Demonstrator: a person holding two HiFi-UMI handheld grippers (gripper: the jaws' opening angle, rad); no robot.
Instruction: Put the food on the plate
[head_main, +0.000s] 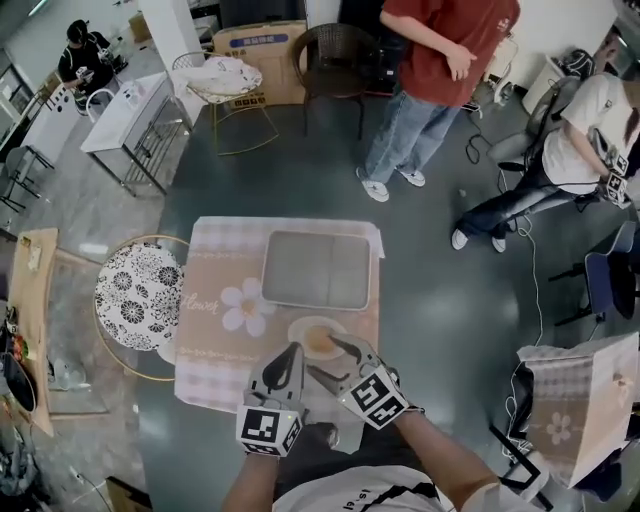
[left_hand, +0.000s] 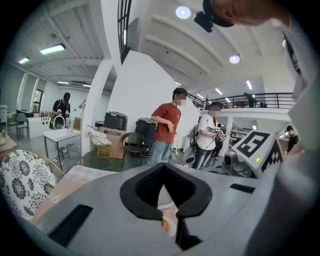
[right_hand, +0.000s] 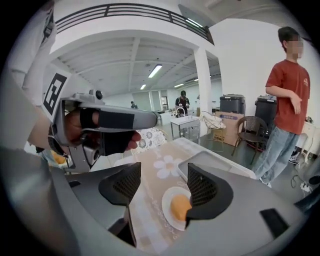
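A round orange piece of food (head_main: 320, 341) lies on a small white plate (head_main: 301, 331) near the front of the cloth-covered table (head_main: 215, 330). My right gripper (head_main: 322, 358) hovers just short of the plate, open and holding nothing. In the right gripper view the food (right_hand: 179, 207) sits on the plate (right_hand: 168, 212) between the spread jaws of the right gripper (right_hand: 162, 192), partly behind the right one. My left gripper (head_main: 293, 352) is beside it, left of the plate, its jaws together. Through the left gripper (left_hand: 168, 216) a sliver of food (left_hand: 164, 224) shows.
An empty grey tray (head_main: 315, 270) lies behind the plate. A round patterned chair (head_main: 140, 295) stands at the table's left. A person in a red shirt (head_main: 440, 60) stands beyond the table, and another sits at the right. A bag (head_main: 580, 410) is at the right.
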